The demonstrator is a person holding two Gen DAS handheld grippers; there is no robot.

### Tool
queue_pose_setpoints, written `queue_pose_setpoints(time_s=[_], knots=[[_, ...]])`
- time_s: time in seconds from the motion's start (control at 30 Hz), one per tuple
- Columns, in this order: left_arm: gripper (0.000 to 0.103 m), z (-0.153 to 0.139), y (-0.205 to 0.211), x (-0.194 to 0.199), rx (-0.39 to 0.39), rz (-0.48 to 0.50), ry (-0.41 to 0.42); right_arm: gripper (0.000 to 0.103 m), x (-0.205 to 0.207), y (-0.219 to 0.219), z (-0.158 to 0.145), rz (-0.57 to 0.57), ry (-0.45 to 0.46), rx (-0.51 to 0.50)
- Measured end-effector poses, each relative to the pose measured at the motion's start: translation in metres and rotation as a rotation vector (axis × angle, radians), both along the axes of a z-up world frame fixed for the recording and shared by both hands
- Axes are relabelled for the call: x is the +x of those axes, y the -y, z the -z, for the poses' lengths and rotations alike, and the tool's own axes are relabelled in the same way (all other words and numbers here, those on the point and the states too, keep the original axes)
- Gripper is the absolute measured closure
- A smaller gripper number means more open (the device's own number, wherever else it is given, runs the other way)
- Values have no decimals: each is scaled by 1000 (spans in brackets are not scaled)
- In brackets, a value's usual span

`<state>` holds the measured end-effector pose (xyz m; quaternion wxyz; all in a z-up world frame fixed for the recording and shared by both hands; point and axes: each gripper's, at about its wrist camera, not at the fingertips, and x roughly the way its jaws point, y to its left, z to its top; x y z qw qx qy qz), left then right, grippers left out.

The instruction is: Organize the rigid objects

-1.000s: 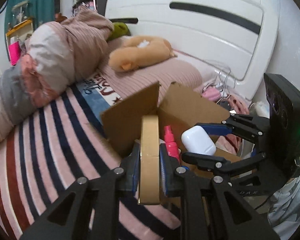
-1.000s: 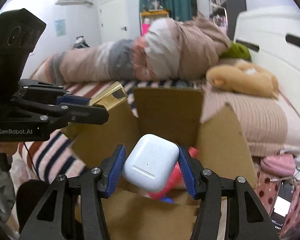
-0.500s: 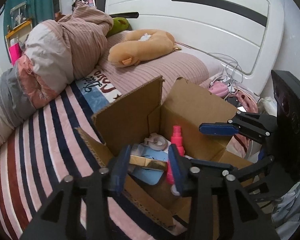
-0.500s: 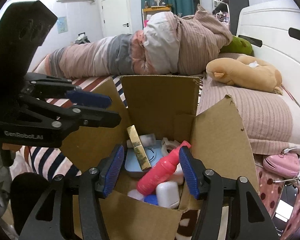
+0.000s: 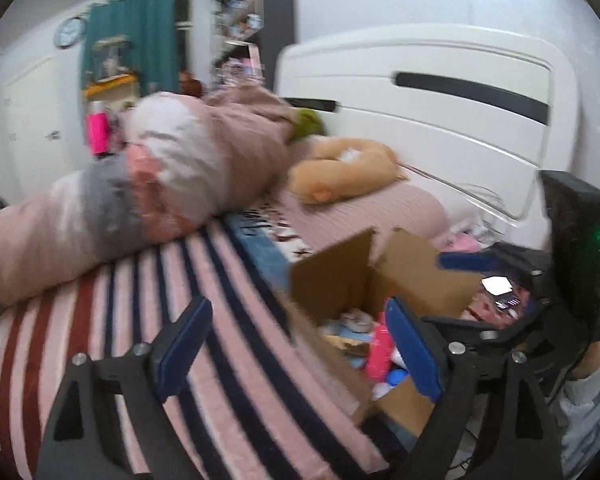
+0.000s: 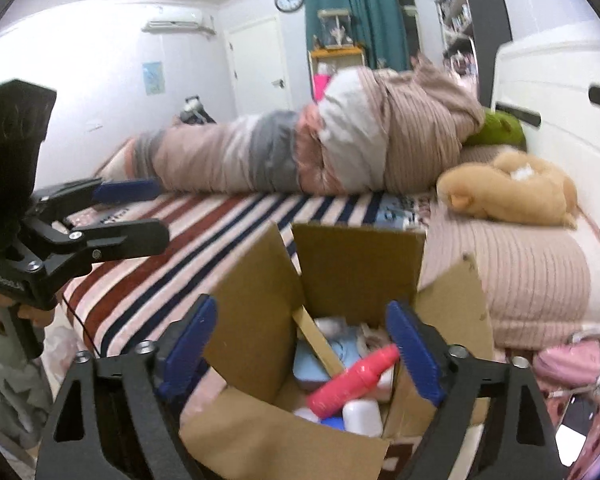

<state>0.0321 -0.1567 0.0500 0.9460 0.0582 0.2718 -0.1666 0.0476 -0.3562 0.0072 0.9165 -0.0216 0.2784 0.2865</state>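
**Both grippers spread wide and empty beside a cardboard box of small items on a bed**

In the right wrist view, the right gripper point(image 6: 302, 346) fills the bottom of the frame with its blue-padded fingers point(image 6: 414, 354) far apart and nothing between them. Centred just beyond them sits an open cardboard box point(image 6: 356, 264), flaps raised. Inside it, near the lower centre of the frame, a pink spray bottle point(image 6: 354, 380) lies tilted across other things: a white earbud case point(image 6: 362, 418) below it, a pale blue case point(image 6: 312, 364) to its left, and a slim gold stick point(image 6: 318, 342) leaning against the box's left wall. Further contents are too blurred to name.

At the left edge of the same view, the left gripper point(image 6: 140, 210) is held above a striped blanket point(image 6: 188, 248), its jaws parted and holding nothing.

In the left wrist view, which is motion-blurred, the left gripper point(image 5: 296, 350) likewise shows its fingers widely separated and empty over the stripes. The box stands at lower right of that frame, the pink bottle visible inside, with the right gripper point(image 5: 472, 280) beyond it at the right edge.

Behind the box lie a rolled pink and grey quilt point(image 6: 308, 148) across the middle, a tan plush toy point(image 6: 512, 192) at the right, and a white headboard point(image 6: 556, 92).
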Motion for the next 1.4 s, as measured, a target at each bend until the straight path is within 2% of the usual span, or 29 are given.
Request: queue_pose_setpoints(time_s=[0.1,0.23,0.47,1.4], knots=[[16,0,-21,-11,-33,-109,38,0,-9,-7,-10,-41,95,-12],[16,12,-44,-15,-90,-207,32,0,-15,-15,-12,-92,146,1],[16,34,-71,-16,-114,-314,27,0,-12,-28,-2,-129,152,-20],[16,34,-67,-23,-95,-345,60,0,-14,-31,-2,-128,133,33]])
